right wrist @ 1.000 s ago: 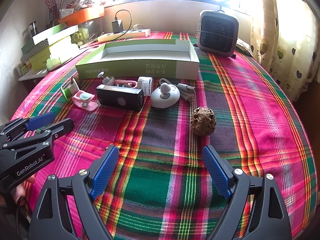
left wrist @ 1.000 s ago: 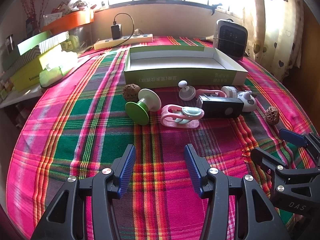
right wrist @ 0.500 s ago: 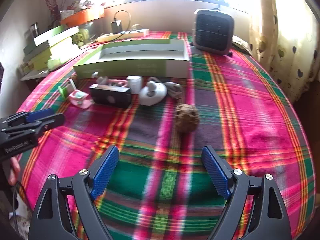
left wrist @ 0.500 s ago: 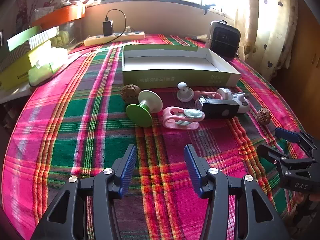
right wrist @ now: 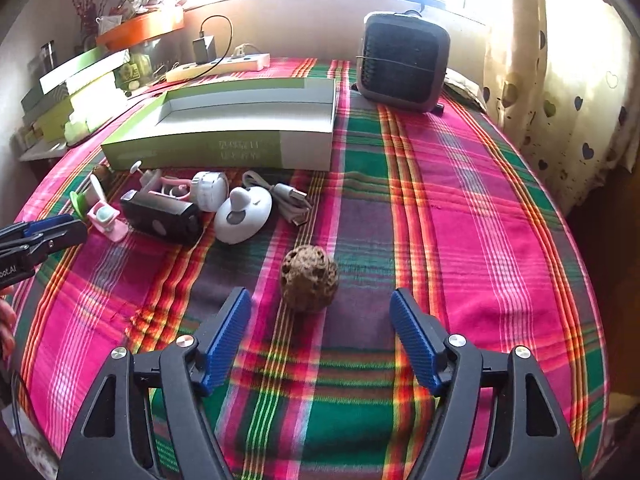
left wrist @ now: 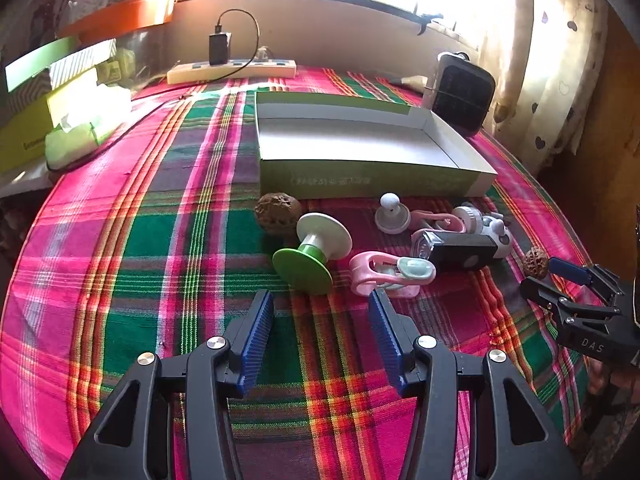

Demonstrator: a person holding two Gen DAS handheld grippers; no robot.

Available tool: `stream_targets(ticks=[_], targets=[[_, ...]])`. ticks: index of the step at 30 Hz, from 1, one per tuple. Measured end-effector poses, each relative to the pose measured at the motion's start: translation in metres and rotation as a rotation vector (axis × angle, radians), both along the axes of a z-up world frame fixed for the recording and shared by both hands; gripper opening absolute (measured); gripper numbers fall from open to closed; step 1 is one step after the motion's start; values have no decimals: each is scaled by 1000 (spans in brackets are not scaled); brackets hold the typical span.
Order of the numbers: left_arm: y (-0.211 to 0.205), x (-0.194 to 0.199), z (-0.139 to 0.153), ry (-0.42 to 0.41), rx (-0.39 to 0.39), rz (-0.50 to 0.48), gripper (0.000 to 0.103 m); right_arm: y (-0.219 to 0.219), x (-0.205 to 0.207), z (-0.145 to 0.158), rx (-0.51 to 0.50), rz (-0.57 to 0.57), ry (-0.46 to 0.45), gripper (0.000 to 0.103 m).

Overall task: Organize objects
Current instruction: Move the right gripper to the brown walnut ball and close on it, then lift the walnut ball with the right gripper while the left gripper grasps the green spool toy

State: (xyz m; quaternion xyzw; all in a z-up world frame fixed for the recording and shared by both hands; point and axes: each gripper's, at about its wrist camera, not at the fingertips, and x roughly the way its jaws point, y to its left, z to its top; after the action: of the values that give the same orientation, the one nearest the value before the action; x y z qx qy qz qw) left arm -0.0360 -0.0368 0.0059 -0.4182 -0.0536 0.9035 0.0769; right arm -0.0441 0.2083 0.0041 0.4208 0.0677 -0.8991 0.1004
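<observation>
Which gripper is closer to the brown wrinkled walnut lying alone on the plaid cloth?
Right. The right gripper is open just short of the brown wrinkled walnut, its fingers either side. The left gripper faces the green and white spool, further away.

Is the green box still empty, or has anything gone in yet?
Empty: the green box shows only its bare grey floor in both views.

- Your left gripper [left wrist: 320, 336]: black skeletal frame, ribbed blue finger pads [left wrist: 256, 340], silver screws.
- Your right gripper [right wrist: 320, 340]: same build; white "DAS" lettering on its side.
</observation>
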Motion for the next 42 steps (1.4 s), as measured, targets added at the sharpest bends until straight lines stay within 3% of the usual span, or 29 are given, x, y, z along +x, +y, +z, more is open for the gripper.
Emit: stream_targets(ticks=[7, 12, 21, 31, 39, 42], targets=[[-4, -15, 1, -9, -8, 26, 48, 2, -11, 2, -24, 3, -25, 60], [-9, -21, 3, -9, -5, 30, 48, -1, -17, 3, -24, 12, -23, 43], [-10, -33, 1, -17, -48, 13, 48, -6, -22, 4, -25, 25, -23, 33], [-9, -42, 1, -22, -29, -17, 47, -10, -26, 5, -27, 15, -26, 32], [-4, -44, 2, -28, -10, -51, 31, -10, -27, 5, -33, 5, -27, 32], [-4, -42, 1, -22, -12, -56, 29, -11, -27, 4, -32, 1, -25, 32]])
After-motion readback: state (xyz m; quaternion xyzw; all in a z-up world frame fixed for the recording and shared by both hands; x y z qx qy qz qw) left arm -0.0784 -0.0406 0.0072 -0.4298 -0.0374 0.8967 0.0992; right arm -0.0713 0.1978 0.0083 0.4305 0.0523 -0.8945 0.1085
